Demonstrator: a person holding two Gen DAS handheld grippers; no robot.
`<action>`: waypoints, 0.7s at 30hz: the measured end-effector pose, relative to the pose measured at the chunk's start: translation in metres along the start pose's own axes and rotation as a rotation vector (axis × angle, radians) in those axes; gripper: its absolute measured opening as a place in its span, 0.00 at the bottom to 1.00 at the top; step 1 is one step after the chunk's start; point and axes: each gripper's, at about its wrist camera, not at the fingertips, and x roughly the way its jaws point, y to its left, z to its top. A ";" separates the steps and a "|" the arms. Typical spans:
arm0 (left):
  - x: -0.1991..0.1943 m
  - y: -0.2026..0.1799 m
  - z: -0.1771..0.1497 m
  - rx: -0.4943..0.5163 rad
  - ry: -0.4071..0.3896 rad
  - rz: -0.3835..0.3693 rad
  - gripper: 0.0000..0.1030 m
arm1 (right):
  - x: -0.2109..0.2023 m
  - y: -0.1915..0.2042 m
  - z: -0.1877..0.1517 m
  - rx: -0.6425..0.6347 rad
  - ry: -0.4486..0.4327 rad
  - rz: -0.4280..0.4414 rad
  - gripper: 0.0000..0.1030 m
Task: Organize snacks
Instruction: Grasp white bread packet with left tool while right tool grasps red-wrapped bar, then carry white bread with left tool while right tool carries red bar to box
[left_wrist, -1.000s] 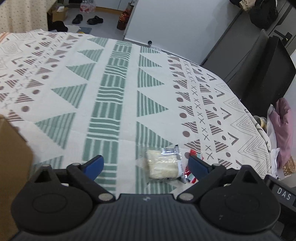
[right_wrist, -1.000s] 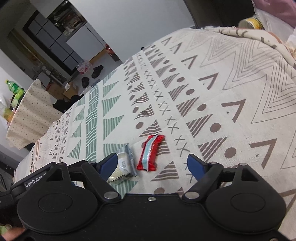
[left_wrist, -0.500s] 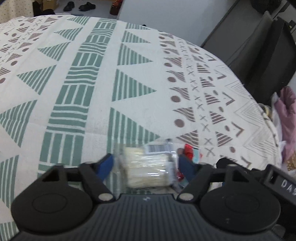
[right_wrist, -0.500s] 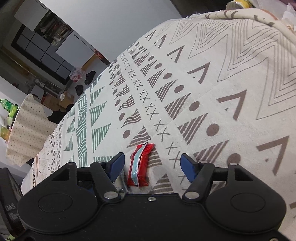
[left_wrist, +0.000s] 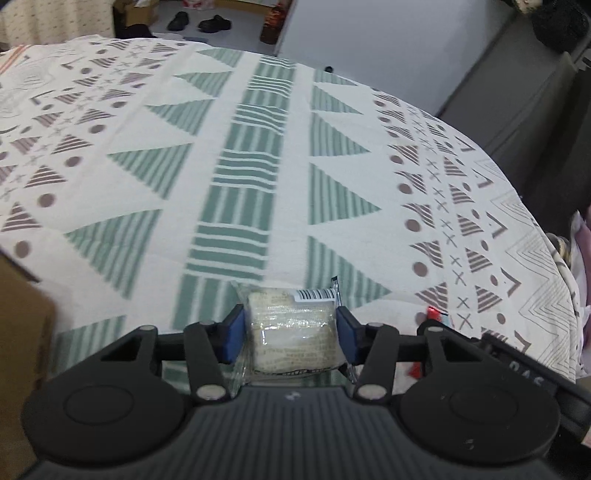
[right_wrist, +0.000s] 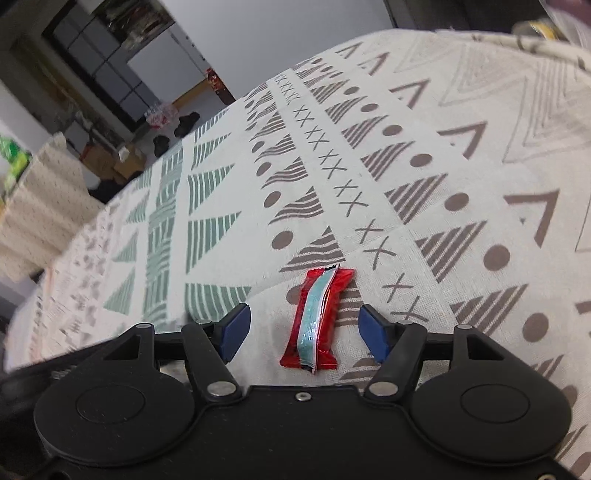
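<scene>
Red snack (left_wrist: 436, 314) mostly hidden behind left hand-held gripper (left_wrist: 291, 334) closing on clear-wrapped snack (left_wrist: 293, 328)

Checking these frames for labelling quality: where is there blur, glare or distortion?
Left wrist view: tablecloth softly motion-blurred, wrapped cracker pack sharp with film glare. Right wrist view: red snack bar crisp, left edge smeared; fisheye bends both.

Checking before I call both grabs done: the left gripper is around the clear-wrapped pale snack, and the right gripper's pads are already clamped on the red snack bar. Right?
Not quite. In the right wrist view the right gripper straddles the red snack bar with gaps on both sides; its jaws are closing but the pads do not touch it. The left gripper is around the clear-wrapped pale snack, as you said.
</scene>
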 end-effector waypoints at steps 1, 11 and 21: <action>-0.003 0.004 0.000 -0.008 -0.002 0.006 0.49 | 0.001 0.003 -0.001 -0.023 -0.001 -0.019 0.55; -0.053 0.027 -0.013 -0.061 -0.017 0.028 0.49 | -0.040 0.006 -0.007 -0.033 -0.044 0.001 0.18; -0.132 0.036 -0.026 -0.076 -0.091 0.000 0.49 | -0.122 0.025 -0.028 0.012 -0.111 0.092 0.18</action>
